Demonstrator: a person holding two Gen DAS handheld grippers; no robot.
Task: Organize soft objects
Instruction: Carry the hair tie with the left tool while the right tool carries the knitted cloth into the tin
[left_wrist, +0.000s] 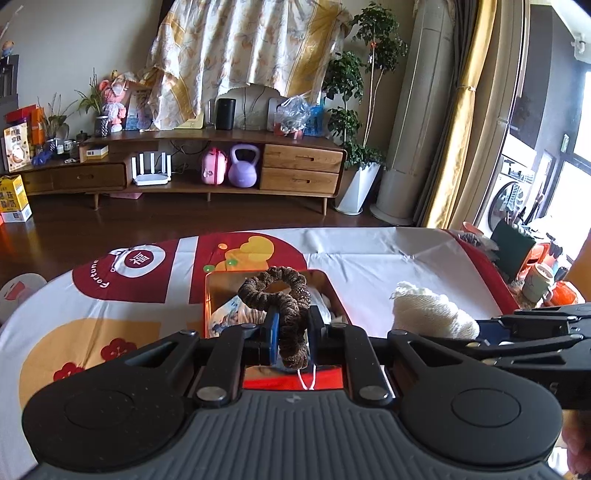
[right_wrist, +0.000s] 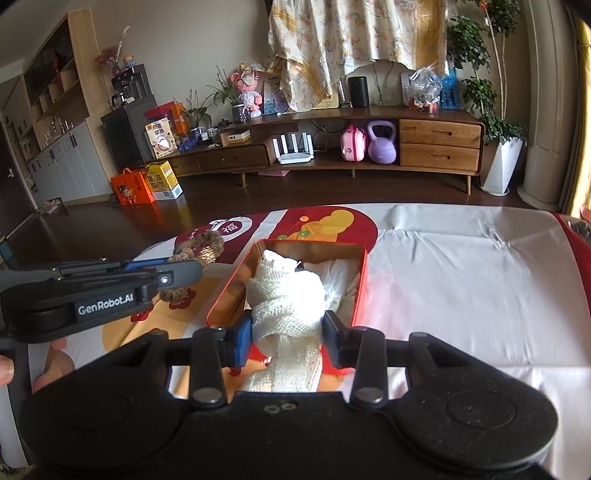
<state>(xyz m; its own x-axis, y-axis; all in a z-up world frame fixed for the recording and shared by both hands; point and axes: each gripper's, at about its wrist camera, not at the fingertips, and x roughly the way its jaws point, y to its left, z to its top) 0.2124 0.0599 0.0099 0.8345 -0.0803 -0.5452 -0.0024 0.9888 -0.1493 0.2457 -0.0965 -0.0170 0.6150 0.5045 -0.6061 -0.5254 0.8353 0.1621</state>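
Observation:
My left gripper (left_wrist: 291, 328) is shut on a brown scrunchie (left_wrist: 284, 299) and holds it above the near end of an open red tin box (left_wrist: 210, 291); the box holds a patterned cloth (left_wrist: 231, 314). My right gripper (right_wrist: 289, 330) is shut on a white gauze cloth (right_wrist: 286, 299) and holds it over the same tin (right_wrist: 364, 280), which has white fabric (right_wrist: 341, 275) inside. The right gripper with the gauze (left_wrist: 428, 312) shows at the right of the left wrist view. The left gripper with the scrunchie (right_wrist: 199, 249) shows at the left of the right wrist view.
The tin sits on a table with a red, white and yellow cloth (right_wrist: 461, 266). Cups and clutter (left_wrist: 539, 280) stand at the table's right edge. Beyond the table is dark floor and a wooden TV cabinet (left_wrist: 207, 162).

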